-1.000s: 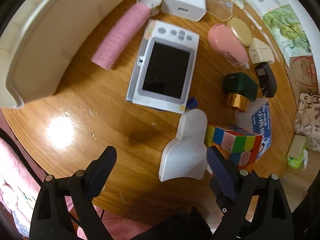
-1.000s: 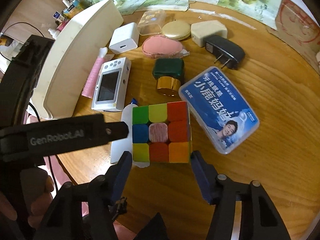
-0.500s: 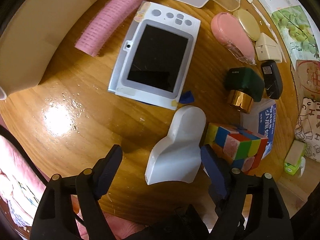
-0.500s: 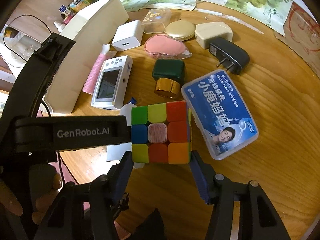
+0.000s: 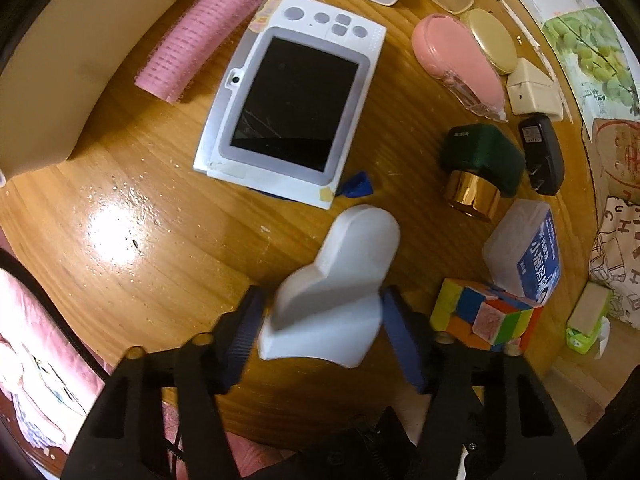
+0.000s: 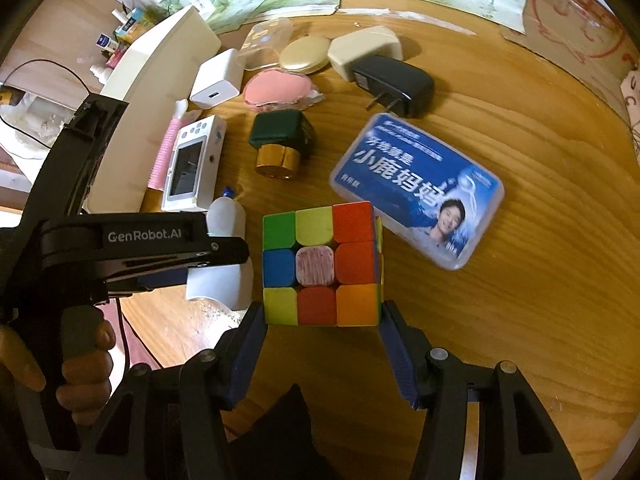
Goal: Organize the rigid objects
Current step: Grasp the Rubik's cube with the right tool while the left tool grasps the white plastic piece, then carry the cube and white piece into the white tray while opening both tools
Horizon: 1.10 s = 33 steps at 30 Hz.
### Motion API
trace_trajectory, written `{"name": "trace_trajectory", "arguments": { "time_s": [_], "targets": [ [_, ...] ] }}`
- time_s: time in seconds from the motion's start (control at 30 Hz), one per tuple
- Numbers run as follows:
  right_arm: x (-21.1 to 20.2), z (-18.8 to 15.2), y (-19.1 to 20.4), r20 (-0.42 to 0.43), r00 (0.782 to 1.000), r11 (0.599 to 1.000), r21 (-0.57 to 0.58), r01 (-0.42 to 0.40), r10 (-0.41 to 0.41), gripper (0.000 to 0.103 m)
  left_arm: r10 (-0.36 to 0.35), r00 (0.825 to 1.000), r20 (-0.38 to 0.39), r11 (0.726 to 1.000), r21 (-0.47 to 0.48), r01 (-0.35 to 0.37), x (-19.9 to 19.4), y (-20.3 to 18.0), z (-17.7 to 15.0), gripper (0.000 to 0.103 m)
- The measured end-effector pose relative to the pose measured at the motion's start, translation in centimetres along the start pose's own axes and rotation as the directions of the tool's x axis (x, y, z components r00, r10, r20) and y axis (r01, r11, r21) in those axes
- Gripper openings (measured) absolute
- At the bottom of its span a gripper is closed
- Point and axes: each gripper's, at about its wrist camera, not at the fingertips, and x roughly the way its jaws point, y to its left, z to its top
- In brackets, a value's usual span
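Observation:
A white plastic piece (image 5: 332, 280) with a broad base lies on the wooden table (image 5: 152, 264). My left gripper (image 5: 322, 308) points down over it. Its jaws are closing and its blue pads (image 5: 248, 328) touch the base on both sides. My right gripper (image 6: 322, 316) is shut on a multicoloured puzzle cube (image 6: 320, 264) and holds it just above the table. The cube (image 5: 486, 316) also shows in the left wrist view, right of the white piece. The left gripper's black body (image 6: 140, 248) crosses the right wrist view, a person's hand (image 6: 80, 360) on its handle.
A white handheld screen device (image 5: 292, 100), a pink hair roller (image 5: 200, 36) and a cream tray (image 5: 60, 60) lie beyond the white piece. A green-and-gold bottle (image 5: 480, 160), a blue-labelled box (image 6: 416, 192), a black plug adapter (image 6: 396, 80) and several small cases fill the far side.
The left gripper came down and forward over the white piece, and its jaws narrowed from wide open to its sides. The right gripper drew back slightly with the cube.

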Motion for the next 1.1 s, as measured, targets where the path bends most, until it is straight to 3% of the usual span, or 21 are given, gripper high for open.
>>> {"name": "trace_trajectory", "arguments": {
  "time_s": [0.37,0.7,0.93,1.1],
  "targets": [
    [-0.7,-0.5,0.0,0.020,1.000,1.000,0.005,-0.007,0.007,0.058,0.028,1.000,0.002,1.000,0.009,-0.028,0.5,0.7,-2.0,0.061],
    [-2.3,-1.6,1.1,0.080,0.997,1.000,-0.011,-0.006,0.007,0.058,0.004,0.998,0.057,0.998,0.064,-0.008,-2.4,1.8,-4.1,0.061],
    [-3.4,-2.2,2.4,0.143,0.990,1.000,-0.022,-0.014,0.017,0.058,-0.035,0.988,0.150,0.989,0.147,0.013,-6.8,1.6,-5.7,0.061],
    [-4.3,-2.5,3.9,0.209,0.978,0.999,-0.037,-0.007,0.015,0.058,-0.073,0.967,0.242,0.976,0.218,0.019,-10.8,1.4,-5.5,0.061]
  ]
}}
